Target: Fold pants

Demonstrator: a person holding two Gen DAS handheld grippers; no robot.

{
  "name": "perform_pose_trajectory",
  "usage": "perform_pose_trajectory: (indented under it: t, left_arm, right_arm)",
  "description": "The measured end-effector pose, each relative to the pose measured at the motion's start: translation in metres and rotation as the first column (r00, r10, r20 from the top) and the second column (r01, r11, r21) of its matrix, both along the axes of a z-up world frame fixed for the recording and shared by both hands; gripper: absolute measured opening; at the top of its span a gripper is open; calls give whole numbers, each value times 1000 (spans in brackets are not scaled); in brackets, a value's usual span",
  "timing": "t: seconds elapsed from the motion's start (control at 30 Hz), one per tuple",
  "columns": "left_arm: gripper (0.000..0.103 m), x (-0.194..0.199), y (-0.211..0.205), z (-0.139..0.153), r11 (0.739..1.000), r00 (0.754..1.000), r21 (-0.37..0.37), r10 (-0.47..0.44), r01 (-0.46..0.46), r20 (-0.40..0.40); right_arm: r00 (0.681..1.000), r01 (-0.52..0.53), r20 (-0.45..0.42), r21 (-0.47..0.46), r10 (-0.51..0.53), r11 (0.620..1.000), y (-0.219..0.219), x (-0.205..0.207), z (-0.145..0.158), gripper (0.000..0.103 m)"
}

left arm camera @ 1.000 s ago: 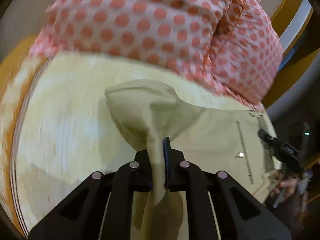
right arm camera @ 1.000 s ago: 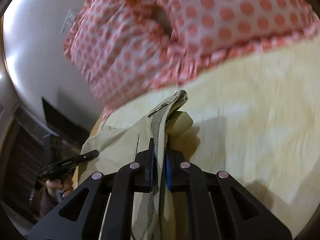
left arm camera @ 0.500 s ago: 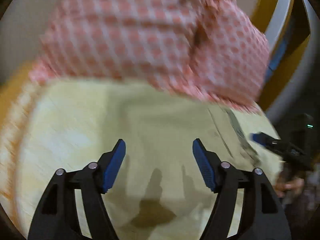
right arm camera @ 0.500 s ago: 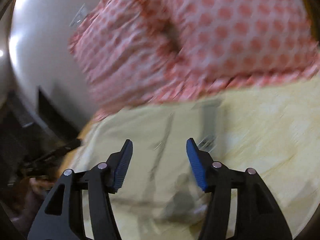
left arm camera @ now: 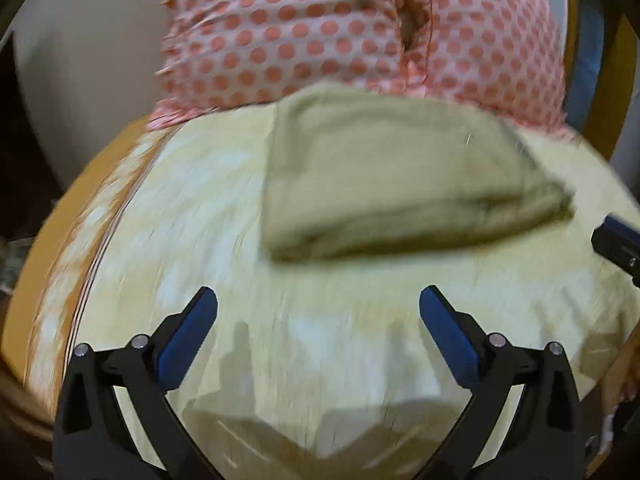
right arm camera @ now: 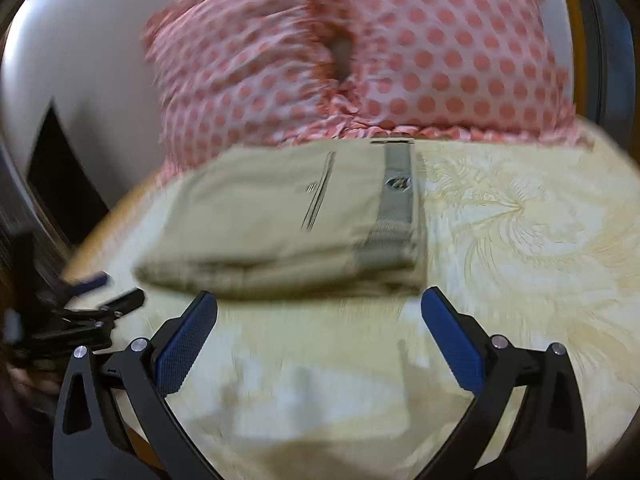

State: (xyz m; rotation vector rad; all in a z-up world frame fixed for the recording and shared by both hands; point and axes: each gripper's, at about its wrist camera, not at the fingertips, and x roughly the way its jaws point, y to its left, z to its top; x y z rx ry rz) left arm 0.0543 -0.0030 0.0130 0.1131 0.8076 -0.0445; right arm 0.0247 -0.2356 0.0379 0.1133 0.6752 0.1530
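The khaki pants (left arm camera: pixel 400 176) lie folded in a flat rectangular stack on the pale yellow bedsheet (left arm camera: pixel 328 344), just in front of the pillows. In the right wrist view the pants (right arm camera: pixel 280 220) show a back pocket seam and the waistband at the right end. My left gripper (left arm camera: pixel 318 316) is open and empty, held back from the stack's near edge. My right gripper (right arm camera: pixel 319 312) is open and empty, its fingertips close to the stack's near edge. Both views are motion-blurred.
Two pink pillows with red dots (left arm camera: pixel 360 36) lean behind the pants, also in the right wrist view (right arm camera: pixel 380 64). The bed's orange wooden edge (left arm camera: pixel 52 232) runs at the left. The other gripper shows at the right edge (left arm camera: pixel 618 242) and lower left (right arm camera: pixel 92 312).
One second ago both grippers were shut on pants fabric. They opened, let go and pulled back. The pants now lie as a folded stack further from both grippers.
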Motion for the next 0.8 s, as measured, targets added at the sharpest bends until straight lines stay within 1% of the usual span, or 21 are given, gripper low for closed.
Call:
perform_pose_trajectory:
  t: [0.07, 0.1, 0.17, 0.23, 0.27, 0.37, 0.43, 0.53, 0.8]
  left_arm:
    - [101, -16, -1, -10, 1000, 1000, 10, 20, -20, -4]
    - [101, -24, 3, -11, 1000, 999, -10, 28, -28, 18]
    - [101, -31, 7, -11, 999, 999, -30, 30, -29, 15]
    - [101, -31, 10, -12, 998, 1000, -51, 29, -28, 7]
    - [101, -31, 13, -13, 997, 1000, -69, 25, -24, 15]
    - [101, -35, 12, -17, 998, 999, -69, 14, -10, 50]
    - [101, -38, 13, -18, 997, 998, -71, 15, -11, 63]
    - [101, -40, 12, -18, 997, 997, -72, 16, -10, 72]
    - [101, -40, 12, -18, 997, 997, -72, 15, -10, 72]
  right_arm:
    - [1000, -1, -7, -39, 0, 999, 15, -7, -13, 102]
    - [1000, 5, -9, -49, -5, 999, 16, -12, -17, 102]
    - [999, 37, -28, -71, -39, 997, 23, -12, -23, 102]
    - [997, 45, -54, -56, -48, 997, 24, -14, -32, 102]
    - [997, 53, -46, -62, -56, 997, 25, -19, -34, 102]
    - [995, 93, -10, -156, -96, 983, 36, -24, -40, 102]
    - [993, 117, 19, -140, -115, 983, 36, -28, -42, 102]
    - [991, 129, 48, -141, -124, 981, 38, -31, -44, 102]
    - [991, 131, 54, -139, -124, 982, 36, -32, -45, 102]
